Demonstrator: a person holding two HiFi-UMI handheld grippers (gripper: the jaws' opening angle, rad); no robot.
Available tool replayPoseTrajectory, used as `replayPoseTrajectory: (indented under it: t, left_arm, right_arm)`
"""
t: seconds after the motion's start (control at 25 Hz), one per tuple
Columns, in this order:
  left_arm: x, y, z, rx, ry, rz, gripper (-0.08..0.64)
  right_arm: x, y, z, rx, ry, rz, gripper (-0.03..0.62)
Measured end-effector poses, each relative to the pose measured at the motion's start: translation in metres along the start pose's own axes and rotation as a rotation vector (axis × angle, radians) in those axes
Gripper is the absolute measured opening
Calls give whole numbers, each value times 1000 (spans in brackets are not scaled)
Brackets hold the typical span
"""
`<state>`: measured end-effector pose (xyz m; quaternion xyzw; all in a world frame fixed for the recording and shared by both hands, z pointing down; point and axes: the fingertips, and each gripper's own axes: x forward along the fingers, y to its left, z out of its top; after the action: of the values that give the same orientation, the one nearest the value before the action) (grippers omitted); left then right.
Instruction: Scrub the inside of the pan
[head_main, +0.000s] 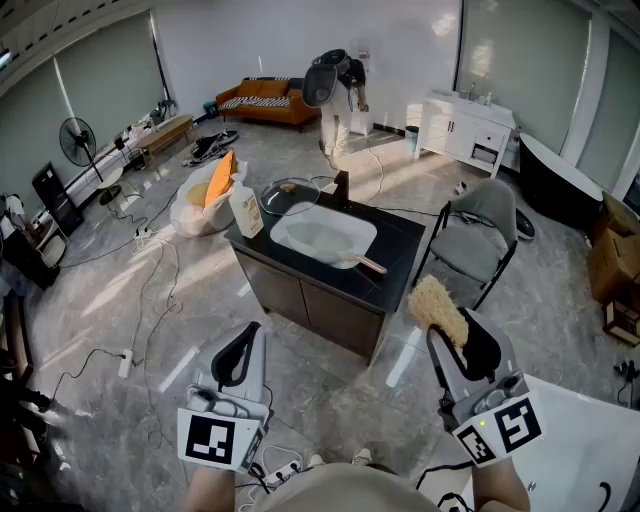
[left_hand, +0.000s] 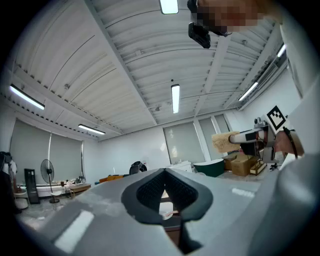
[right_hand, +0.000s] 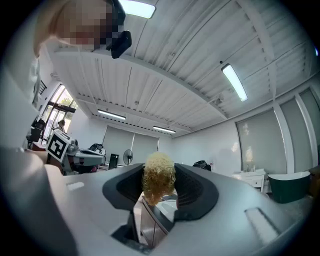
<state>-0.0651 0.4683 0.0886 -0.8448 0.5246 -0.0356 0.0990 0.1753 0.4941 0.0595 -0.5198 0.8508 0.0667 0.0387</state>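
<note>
The pale pan (head_main: 322, 238) with a wooden handle (head_main: 370, 264) lies on the black-topped counter (head_main: 400, 262), well ahead of both grippers. My right gripper (head_main: 462, 335) is shut on a yellow fibrous scrubber (head_main: 436, 305), which sticks out past its tips. In the right gripper view the scrubber (right_hand: 159, 182) is pinched between the dark pads. My left gripper (head_main: 240, 352) is shut and holds nothing. In the left gripper view its pads (left_hand: 150, 192) meet, and the right gripper (left_hand: 252, 136) shows with the scrubber (left_hand: 222, 141).
A white bottle (head_main: 246, 212) and a round glass lid (head_main: 290, 196) stand on the counter's left part. A grey chair (head_main: 478, 240) sits to its right. Cables and a power strip (head_main: 125, 362) lie on the floor at left. A person (head_main: 335, 90) bends over at the back.
</note>
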Motion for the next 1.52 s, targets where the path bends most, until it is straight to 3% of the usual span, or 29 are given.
replayPoseTrajectory:
  t: [0.28, 0.64, 1.12, 1.52]
  left_arm:
    - [1, -5, -1, -3, 12, 1, 2]
    - [11, -19, -14, -5, 47, 8, 2]
    - [32, -56, -8, -4, 23, 27, 2]
    - [44, -50, -21, 8, 28, 64, 2]
  right_arm:
    - [1, 3, -4, -16, 30, 37, 172]
    - [-1, -15, -23, 31, 45, 48, 172]
    - [-11, -44, -38, 53, 62, 108, 169]
    - [8, -56, -57, 50, 57, 145, 170]
